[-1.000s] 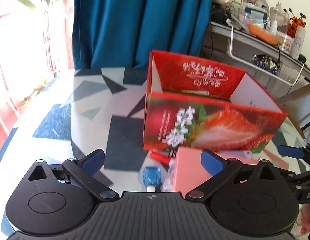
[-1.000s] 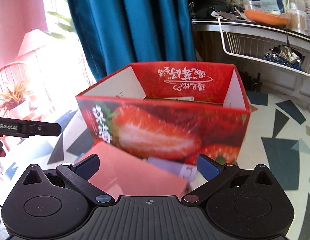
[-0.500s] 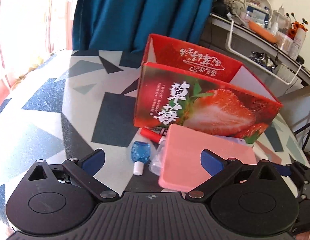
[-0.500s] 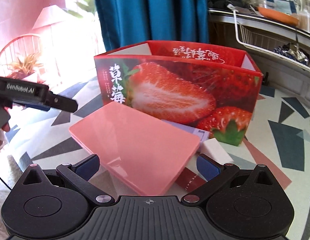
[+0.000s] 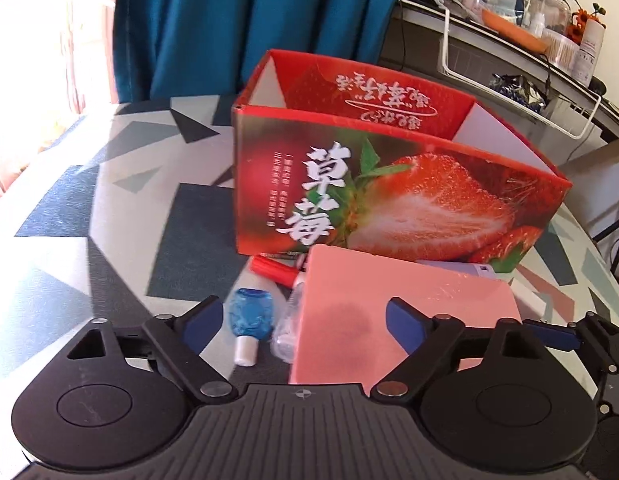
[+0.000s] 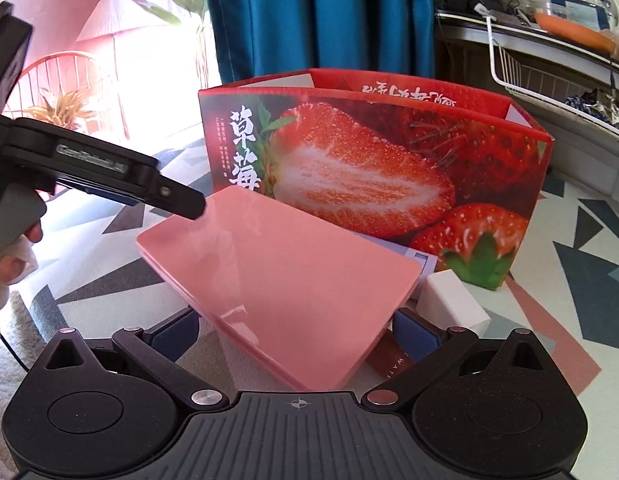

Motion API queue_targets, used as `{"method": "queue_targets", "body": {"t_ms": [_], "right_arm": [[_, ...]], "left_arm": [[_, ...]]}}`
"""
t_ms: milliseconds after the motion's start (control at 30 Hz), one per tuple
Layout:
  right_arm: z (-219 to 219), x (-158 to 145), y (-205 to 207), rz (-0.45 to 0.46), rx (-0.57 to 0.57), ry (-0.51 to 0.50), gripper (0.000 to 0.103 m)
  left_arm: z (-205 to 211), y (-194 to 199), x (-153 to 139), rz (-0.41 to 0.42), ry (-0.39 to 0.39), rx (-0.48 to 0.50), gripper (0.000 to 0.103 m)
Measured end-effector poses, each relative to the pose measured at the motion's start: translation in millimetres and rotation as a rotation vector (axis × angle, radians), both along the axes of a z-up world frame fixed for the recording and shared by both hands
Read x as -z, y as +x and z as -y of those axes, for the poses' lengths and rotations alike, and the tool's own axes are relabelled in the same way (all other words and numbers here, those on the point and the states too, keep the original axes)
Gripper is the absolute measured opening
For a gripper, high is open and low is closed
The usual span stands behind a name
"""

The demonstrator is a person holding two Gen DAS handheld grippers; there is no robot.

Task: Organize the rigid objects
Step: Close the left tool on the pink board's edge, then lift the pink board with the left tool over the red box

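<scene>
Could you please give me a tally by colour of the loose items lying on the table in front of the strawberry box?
Pink: 1, case
Red: 1, pen
Blue: 1, bottle
Clear: 1, bottle
White: 1, block
Lavender: 1, box
Brown: 1, box
Total: 7

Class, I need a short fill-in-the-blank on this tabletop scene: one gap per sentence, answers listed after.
1. The fruit printed on the red box is a ____.
2. The flat case in front of it is coloured ____.
3. The small bottle lying beside the case is coloured ____.

Missing words: strawberry; pink; blue
</scene>
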State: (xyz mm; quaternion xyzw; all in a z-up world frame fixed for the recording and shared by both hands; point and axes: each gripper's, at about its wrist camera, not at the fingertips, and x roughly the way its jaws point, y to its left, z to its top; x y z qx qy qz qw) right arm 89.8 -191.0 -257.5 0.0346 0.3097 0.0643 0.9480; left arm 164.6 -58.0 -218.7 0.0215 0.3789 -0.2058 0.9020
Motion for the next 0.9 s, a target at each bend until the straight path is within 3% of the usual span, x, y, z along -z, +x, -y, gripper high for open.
{"method": "queue_targets", "body": {"t_ms": [100,200,400,900], "right_arm": [[3,1,0,0.009,0.003,0.002,0.103],[6,1,0,0.019,0.005,0.010,0.102],[4,1,0,0.025,-0.012,0.007,0.102],[5,1,-1,0.030,-0.011,-0.006,0.098]], "left_arm": [[3,1,4,-0.008,-0.012,0.018,0.081],[4,5,8,-0.045,-0.037,0.033,0.070],[4,2,10,-0.060,-0.072,0.062,0.060],[5,-11,10,-0.039,-0.050,0.064,0.060]]}}
